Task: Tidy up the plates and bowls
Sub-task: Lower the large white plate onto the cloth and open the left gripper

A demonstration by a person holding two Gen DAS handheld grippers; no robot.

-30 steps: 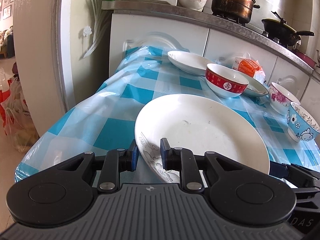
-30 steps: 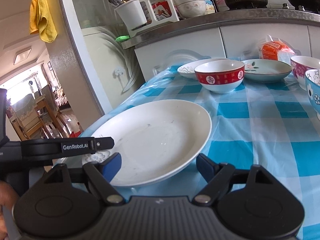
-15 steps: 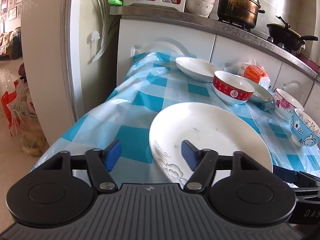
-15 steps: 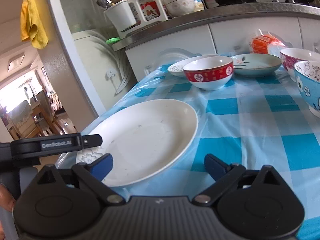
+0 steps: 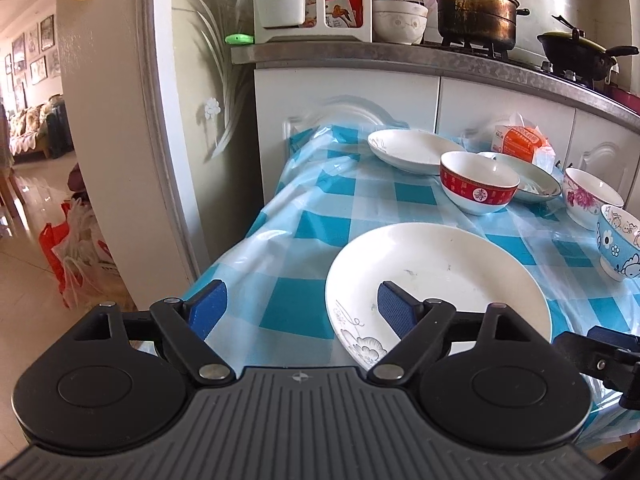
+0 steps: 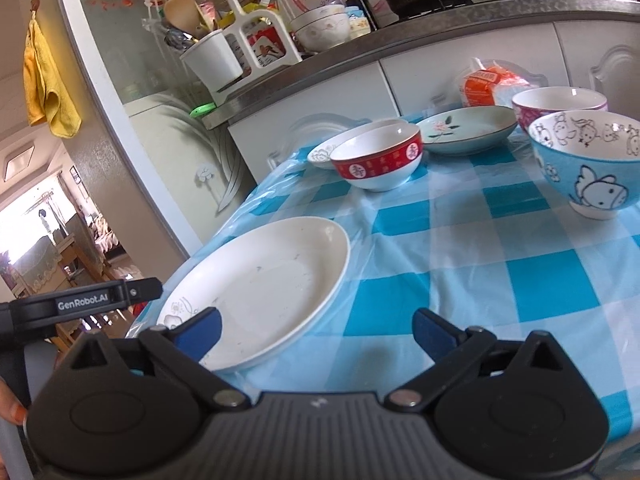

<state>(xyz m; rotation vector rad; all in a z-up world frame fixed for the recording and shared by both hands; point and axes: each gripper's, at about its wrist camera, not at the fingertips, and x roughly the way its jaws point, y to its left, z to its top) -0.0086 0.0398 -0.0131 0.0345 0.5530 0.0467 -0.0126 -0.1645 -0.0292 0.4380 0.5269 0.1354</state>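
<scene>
Left gripper (image 5: 298,306): level, low over the table's near edge; jaws spread wide, holding nothing.
Right gripper (image 6: 316,328): tilted, jaws spread wide, holding nothing.
Large white plate (image 5: 436,280): flat on the checked tablecloth (image 5: 320,216), just ahead of both grippers.
Plates: three counted.
Bowls on table: three counted.

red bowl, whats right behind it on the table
Behind the red bowl a white plate sits to its left and a pale green flowered dish to its right. The bowl covers the near edge of each, so whether they touch it cannot be told.
</scene>
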